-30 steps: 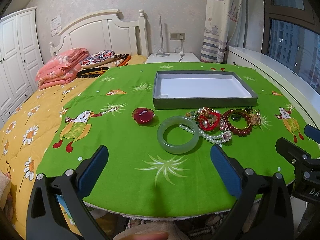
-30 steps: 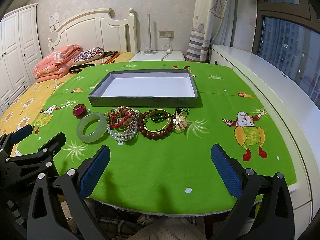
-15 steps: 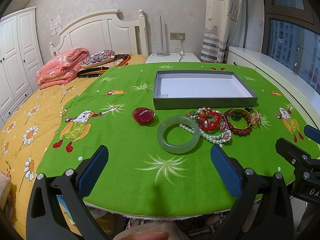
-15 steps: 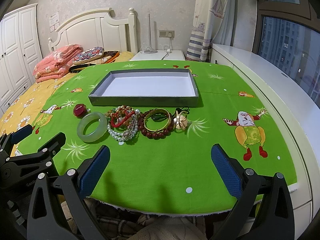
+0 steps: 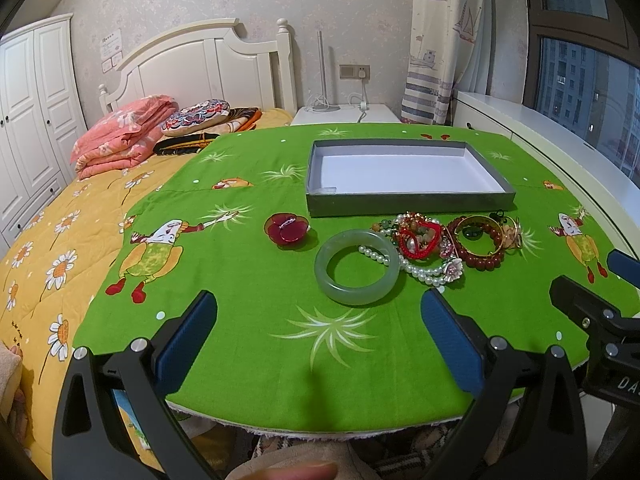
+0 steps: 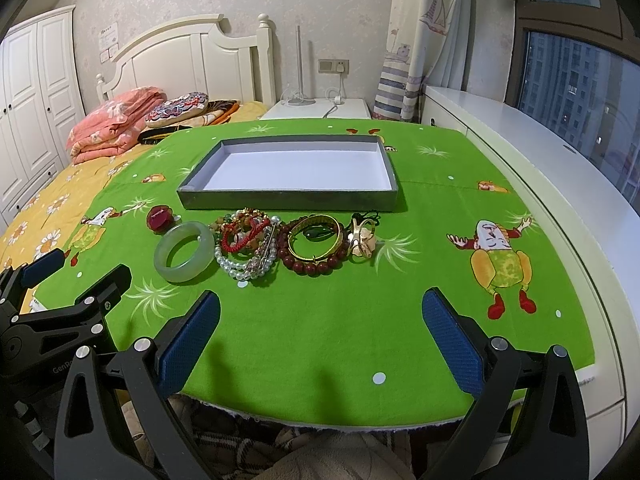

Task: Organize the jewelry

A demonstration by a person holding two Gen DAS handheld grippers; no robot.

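A: Where does the jewelry (image 6: 276,242) sit?

B: In a row ahead of both tools, just before the grey tray (image 6: 288,200), which holds nothing.

A: So nothing is sorted yet?

B: I judge not; every piece is left. The left gripper (image 5: 318,334) and right gripper (image 6: 320,328) are spread wide, empty, over the green cloth (image 6: 320,300).

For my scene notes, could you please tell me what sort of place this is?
A bedroom, most likely: a bed with a white headboard, a wardrobe, and a nightstand beside the curtain.
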